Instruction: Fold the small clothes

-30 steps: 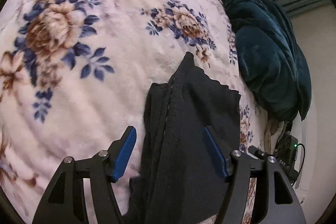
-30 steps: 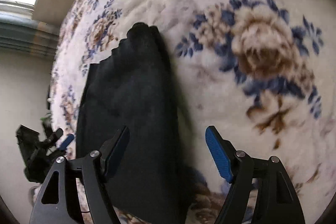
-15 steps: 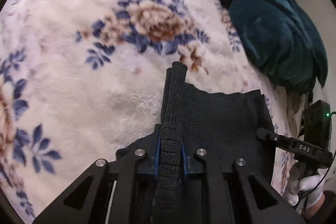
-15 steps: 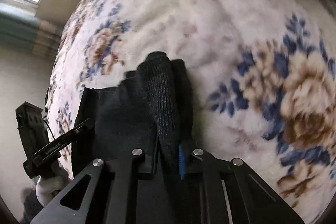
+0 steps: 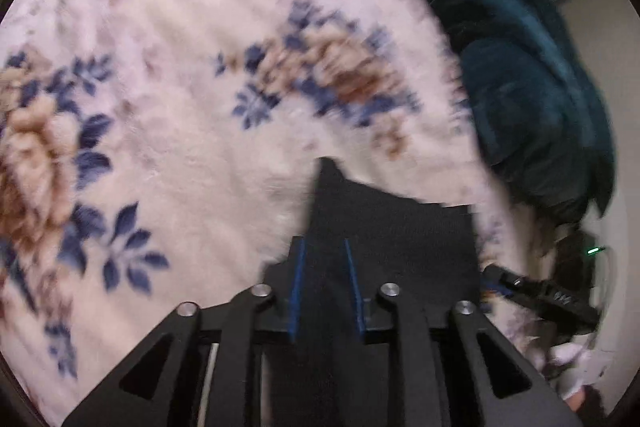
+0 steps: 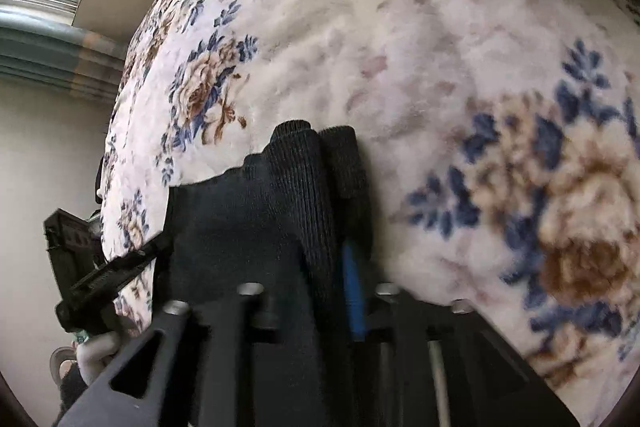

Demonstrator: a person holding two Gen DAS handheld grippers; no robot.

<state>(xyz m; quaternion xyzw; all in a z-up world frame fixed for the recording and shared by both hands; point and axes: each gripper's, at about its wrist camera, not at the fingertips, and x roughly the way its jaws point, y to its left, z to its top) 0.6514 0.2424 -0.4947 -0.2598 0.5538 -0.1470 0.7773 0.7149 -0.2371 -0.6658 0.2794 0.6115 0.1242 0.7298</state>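
Right now both grippers pinch the black garment [image 5: 384,227]: left gripper [image 5: 325,291] and right gripper [image 6: 334,267] each clamp an edge, cloth stretched between them above the blanket [image 5: 180,115]. Best carry both edges forward level, evenly taut.

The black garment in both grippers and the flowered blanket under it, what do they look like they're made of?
Black garment: looks like a matte ribbed knit; fine vertical ridges show in the right wrist view. Flowered blanket: seemingly plush fleece, with soft, fuzzy pile and a printed blue-and-brown floral pattern. Exact fibres can't be told.
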